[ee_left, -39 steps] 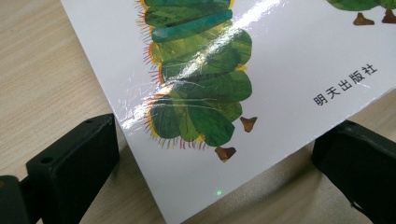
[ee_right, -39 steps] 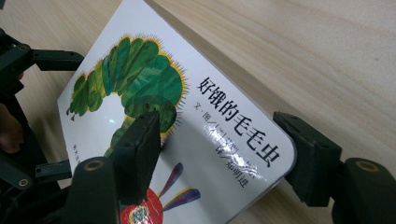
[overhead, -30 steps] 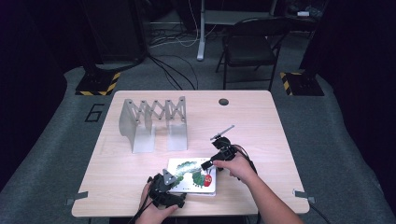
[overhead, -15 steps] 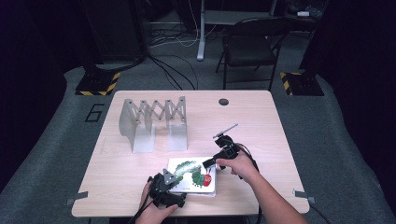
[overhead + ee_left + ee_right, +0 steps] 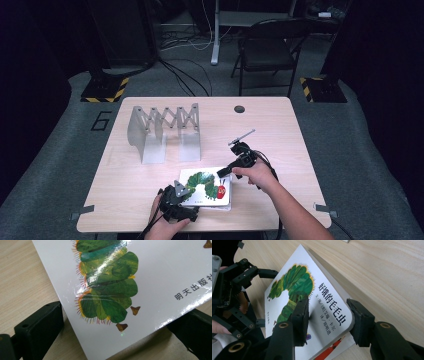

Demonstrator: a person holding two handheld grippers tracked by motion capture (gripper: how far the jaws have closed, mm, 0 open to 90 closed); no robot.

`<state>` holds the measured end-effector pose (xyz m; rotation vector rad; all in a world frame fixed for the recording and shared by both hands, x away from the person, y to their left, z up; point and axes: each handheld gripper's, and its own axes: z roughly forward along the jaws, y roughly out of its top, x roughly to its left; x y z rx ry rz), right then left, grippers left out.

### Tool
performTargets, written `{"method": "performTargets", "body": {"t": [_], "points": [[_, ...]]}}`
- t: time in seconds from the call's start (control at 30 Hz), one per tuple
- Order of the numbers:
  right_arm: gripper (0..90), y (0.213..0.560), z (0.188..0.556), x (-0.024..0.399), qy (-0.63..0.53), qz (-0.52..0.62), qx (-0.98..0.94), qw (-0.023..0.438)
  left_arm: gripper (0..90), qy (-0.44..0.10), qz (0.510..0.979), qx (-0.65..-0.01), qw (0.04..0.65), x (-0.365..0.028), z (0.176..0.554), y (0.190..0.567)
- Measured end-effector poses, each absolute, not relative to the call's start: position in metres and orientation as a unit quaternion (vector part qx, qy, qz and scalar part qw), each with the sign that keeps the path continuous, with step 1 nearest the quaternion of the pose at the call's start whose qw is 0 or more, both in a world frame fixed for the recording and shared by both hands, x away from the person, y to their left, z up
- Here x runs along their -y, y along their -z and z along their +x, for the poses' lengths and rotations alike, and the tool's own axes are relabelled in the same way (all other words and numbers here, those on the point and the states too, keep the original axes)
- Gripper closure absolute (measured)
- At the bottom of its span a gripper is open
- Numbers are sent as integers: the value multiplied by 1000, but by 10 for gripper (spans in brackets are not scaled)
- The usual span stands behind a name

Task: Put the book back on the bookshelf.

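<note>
Right gripper (image 5: 328,320) fingers, just closing, now straddle the book's (image 5: 322,300) corner.

The high view looks forward and down from above the person's side, taking in the whole tabletop (image 5: 150,185) from afar. The left gripper view sits close over the book (image 5: 155,272), looking along its jaws. The right gripper view looks across the same book (image 5: 327,302) toward the left gripper (image 5: 234,290).
</note>
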<state>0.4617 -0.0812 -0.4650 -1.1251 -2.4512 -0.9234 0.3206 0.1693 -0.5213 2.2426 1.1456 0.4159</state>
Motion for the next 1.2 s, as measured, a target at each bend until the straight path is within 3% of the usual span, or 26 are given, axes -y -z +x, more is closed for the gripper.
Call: {"method": "performTargets", "body": {"t": [0.83,1.2], "points": [[694,438,460,82,351,-326,864,158,46,-145,852,-410,290,-175,322,519],[763,428,454,85,366,-286,868,174,109,-141,855,-401,299,-182,320,518]]}}
